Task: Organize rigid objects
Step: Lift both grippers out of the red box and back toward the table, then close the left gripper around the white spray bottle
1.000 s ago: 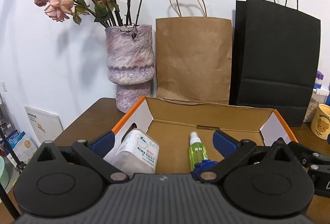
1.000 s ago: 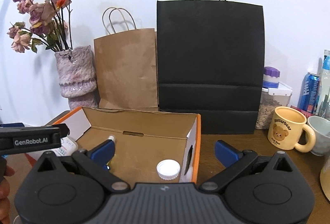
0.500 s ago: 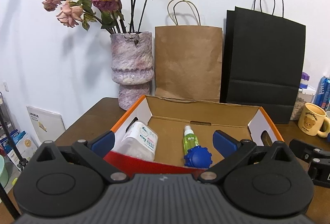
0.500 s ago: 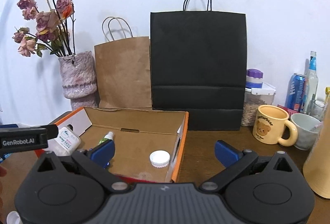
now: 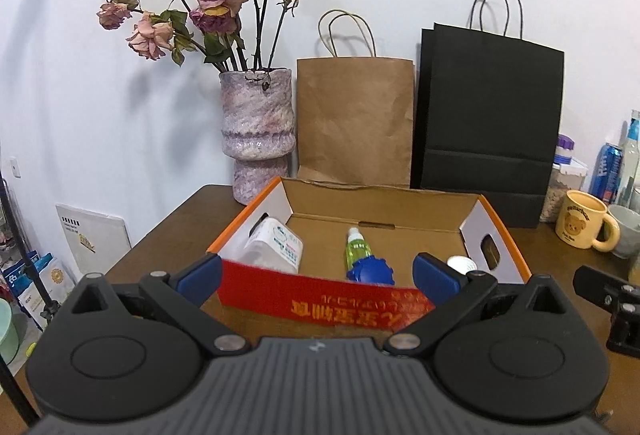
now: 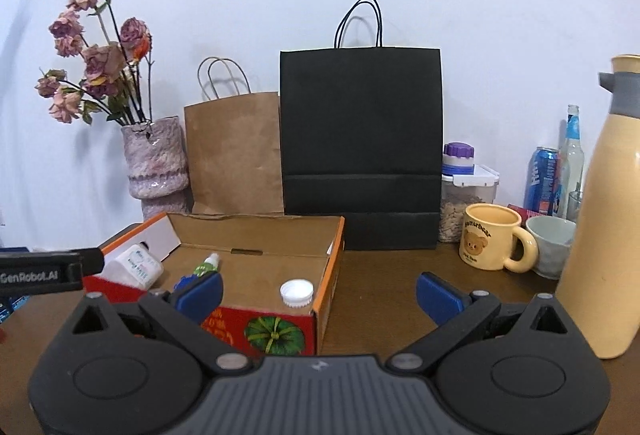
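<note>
Cardboard box (image 5: 496, 235) with orange rim and red front now sits well ahead of us on the brown wooden table (image 6: 380, 299); over the last second we pull both tools back from it, so its printed front wall has come into view. We judge a placing step done. Inside lie a white squarish plastic bottle (image 5: 276, 245) at the left wall, a green spray bottle (image 5: 357, 247) in the middle, a blue toothed cap (image 5: 370, 271) at that bottle's near end, and a white round lid (image 6: 297, 292) near the right wall. Our left gripper (image 5: 318, 277) and right gripper (image 6: 319, 293) both gape wide, holding nothing. Beside the box, a yellow bear mug (image 6: 494, 243) stands apart.
</note>
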Demonstrator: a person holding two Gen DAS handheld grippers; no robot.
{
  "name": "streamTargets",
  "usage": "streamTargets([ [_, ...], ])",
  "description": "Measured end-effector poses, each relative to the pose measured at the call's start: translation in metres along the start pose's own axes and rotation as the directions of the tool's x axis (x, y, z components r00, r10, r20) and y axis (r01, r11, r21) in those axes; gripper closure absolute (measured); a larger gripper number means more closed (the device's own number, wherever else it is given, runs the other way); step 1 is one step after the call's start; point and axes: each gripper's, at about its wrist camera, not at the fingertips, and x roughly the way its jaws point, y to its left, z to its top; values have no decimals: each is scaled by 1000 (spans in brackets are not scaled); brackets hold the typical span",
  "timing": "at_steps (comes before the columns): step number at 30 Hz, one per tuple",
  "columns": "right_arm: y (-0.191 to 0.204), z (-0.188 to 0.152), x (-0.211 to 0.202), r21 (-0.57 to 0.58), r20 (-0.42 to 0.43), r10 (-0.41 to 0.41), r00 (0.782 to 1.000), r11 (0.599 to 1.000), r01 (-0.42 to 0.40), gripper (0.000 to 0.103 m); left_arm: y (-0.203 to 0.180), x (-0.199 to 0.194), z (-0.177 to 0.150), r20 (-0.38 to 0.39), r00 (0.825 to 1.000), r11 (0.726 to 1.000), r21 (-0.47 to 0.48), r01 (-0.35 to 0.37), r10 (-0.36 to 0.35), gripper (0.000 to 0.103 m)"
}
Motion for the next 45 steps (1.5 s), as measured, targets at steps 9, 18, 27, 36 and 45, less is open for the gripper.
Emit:
streamTargets([
  [9,-1,-22,-47,-69,35,-34,999,997,36,0,-2,-34,-23,-9,1000,1000,5,24,-24,0],
  [18,-9,-55,-74,-122,-24,-34,999,992,31,0,-10,-63,-50,-28,998,997,34,65,-64,0],
  [27,-16,-76,-90,-173,-63,-42,997,984,31,0,-23,-79,-74,-75,995,994,79,74,-68,0],
  [36,-16,-89,-100,-225,-89,-21,996,974,0,0,-29,-78,-93,-138,989,993,96,68,-54,0],
  [45,-20,-95,-97,-213,-104,-11,994,977,-11,0,-39,-66,-112,-213,976,991,110,77,-52,0],
])
